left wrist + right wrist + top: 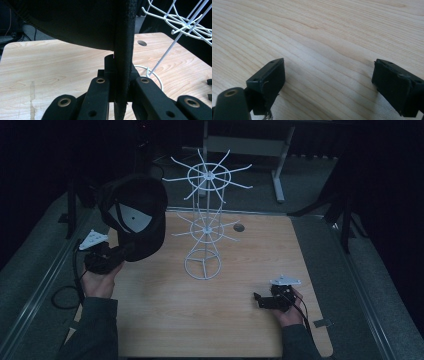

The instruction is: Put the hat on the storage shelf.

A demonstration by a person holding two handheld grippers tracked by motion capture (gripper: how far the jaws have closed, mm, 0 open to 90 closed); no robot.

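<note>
A black cap (135,215) hangs above the table's left side with its white-lined inside facing me. My left gripper (125,251) is shut on the cap's brim, which stands edge-on between the jaws in the left gripper view (123,50), gripper (121,75). A white wire hat rack (205,220) with two tiers of hooks stands mid-table, just right of the cap; its hooks (180,22) reach in at the upper right. My right gripper (257,299) rests low at the front right, pointing left. It is open (328,80) over bare wood with nothing between its fingers.
The wooden table (225,320) has a round cable hole (239,227) behind the rack. Grey floor surrounds it. A desk frame (280,175) stands beyond the far edge, and dark stands flank both sides.
</note>
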